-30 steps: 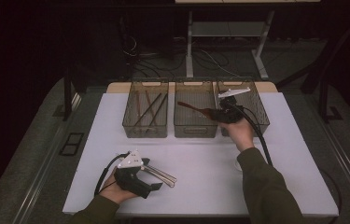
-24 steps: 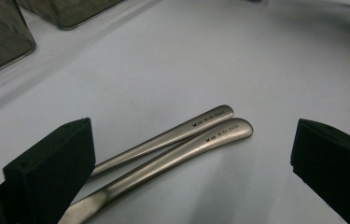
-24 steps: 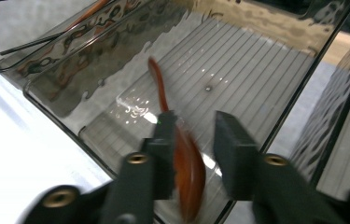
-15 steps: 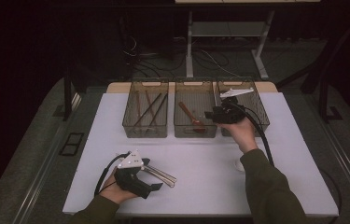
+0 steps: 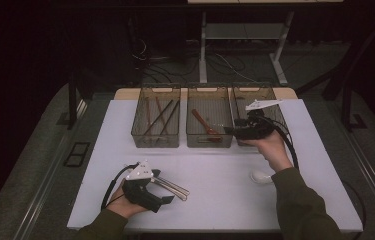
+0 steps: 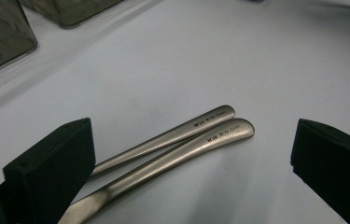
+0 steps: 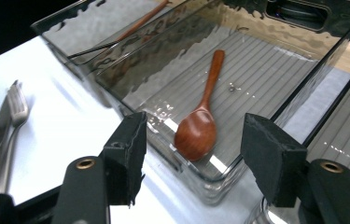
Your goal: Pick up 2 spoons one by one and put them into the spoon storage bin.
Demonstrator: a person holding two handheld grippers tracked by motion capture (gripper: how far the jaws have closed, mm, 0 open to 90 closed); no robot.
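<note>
- Nearest the person, the left hand-held gripper (image 5: pixel 167 192) rests low on the white bench (image 5: pixel 225 200) at the front left, its jaws spread wide and closed on nothing.
- Between those jaws lie two metal handles (image 6: pixel 200 135) side by side and touching, flat on the bench; in the right gripper view their far ends show as forks (image 7: pixel 11 112). Neither pad touches them.
- A small white spoon (image 5: pixel 261 176) lies on the bench at the front right, just beside the person's right sleeve.
- Farther back, the right hand-held gripper (image 5: pixel 230 131) is held above the bench at the front right corner of the middle bin (image 5: pixel 209 145), pointing toward it. Its jaws have just been opening and now stand well apart with nothing between the pads.
- The wooden spoon (image 7: pixel 203 119) lies flat on the ribbed floor of the middle bin, bowl toward the gripper near the front wall, handle running toward the back. It is free of the jaws.
- The left bin (image 5: pixel 156 142) holds several long thin sticks (image 5: pixel 157 116) lying crossed.
- The right bin (image 5: pixel 270 95) stands just beside the middle one, partly behind the right hand.
</note>
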